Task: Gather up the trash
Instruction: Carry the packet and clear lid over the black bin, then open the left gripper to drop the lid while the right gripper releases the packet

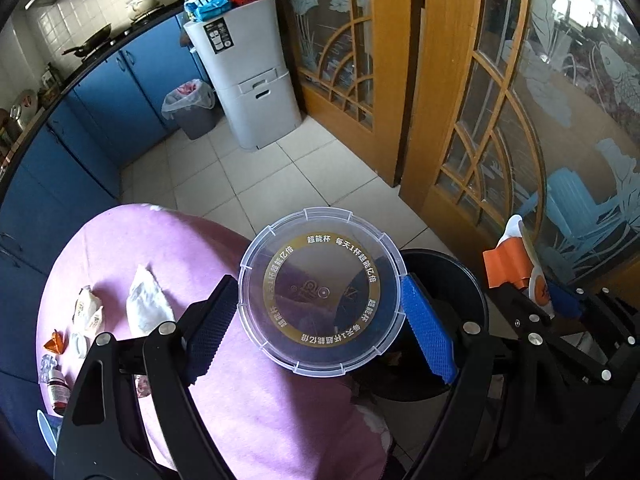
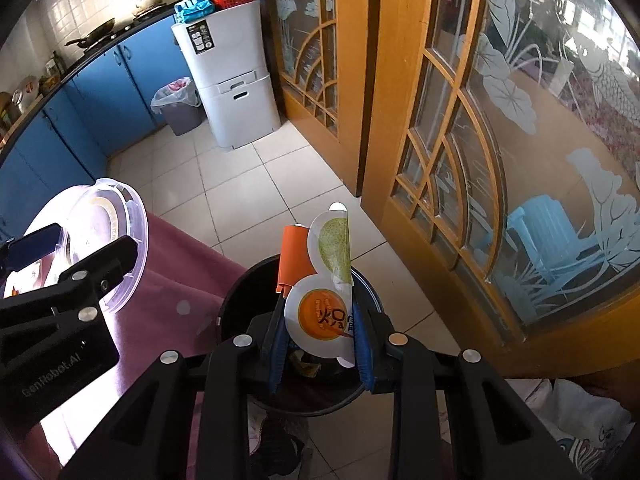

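My left gripper is shut on a clear round plastic lid with a gold ring of print, held above the edge of the pink-clothed table beside the black bin. The lid also shows in the right wrist view. My right gripper is shut on a white and orange paper wrapper, held right over the black bin. The wrapper also shows in the left wrist view. Crumpled tissues and small wrappers lie on the table.
A small bottle stands at the table's left edge. A grey lined bin and a grey cabinet stand by blue kitchen cupboards. Wooden glass doors are on the right. Tiled floor lies between.
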`<move>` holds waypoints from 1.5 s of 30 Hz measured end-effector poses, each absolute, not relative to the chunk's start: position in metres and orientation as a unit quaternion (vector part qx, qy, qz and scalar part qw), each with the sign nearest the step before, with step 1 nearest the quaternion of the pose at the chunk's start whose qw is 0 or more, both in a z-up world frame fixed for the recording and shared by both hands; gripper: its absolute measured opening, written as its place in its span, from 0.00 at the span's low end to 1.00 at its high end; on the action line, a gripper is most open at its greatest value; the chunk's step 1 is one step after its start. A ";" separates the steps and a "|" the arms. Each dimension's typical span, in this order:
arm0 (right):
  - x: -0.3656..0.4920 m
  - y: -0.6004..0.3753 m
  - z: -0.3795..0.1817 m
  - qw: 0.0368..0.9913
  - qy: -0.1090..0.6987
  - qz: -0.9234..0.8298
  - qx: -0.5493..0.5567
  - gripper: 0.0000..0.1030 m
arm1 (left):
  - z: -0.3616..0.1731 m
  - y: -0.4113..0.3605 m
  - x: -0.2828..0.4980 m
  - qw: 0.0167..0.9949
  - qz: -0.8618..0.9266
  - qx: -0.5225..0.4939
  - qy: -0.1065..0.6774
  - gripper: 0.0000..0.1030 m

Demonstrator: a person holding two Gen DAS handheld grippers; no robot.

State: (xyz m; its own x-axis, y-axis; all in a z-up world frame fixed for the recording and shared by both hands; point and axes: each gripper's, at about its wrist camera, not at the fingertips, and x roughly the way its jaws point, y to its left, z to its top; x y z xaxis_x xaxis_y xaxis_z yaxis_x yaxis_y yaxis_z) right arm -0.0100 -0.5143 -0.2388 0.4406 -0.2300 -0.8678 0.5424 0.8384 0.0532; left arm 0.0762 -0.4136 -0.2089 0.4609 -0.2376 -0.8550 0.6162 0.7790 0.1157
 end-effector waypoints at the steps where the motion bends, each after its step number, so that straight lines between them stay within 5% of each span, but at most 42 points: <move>1: -0.011 -0.516 -0.240 0.832 0.476 -0.232 0.166 0.27 | -0.210 -0.415 0.077 0.828 -0.258 0.210 0.452 0.79; 12: -0.015 -0.529 -0.247 0.827 0.477 -0.235 0.181 0.27 | -0.213 -0.429 0.079 0.817 -0.271 0.208 0.464 0.81; 16: -0.016 -0.530 -0.247 0.827 0.476 -0.238 0.183 0.27 | -0.211 -0.429 0.079 0.818 -0.274 0.196 0.466 0.93; 36: -0.008 -0.520 -0.251 0.828 0.484 -0.208 0.193 0.27 | -0.210 -0.420 0.083 0.822 -0.262 0.192 0.467 0.94; 45: -0.005 -0.521 -0.256 0.828 0.484 -0.182 0.217 0.36 | -0.209 -0.417 0.086 0.823 -0.259 0.190 0.469 0.94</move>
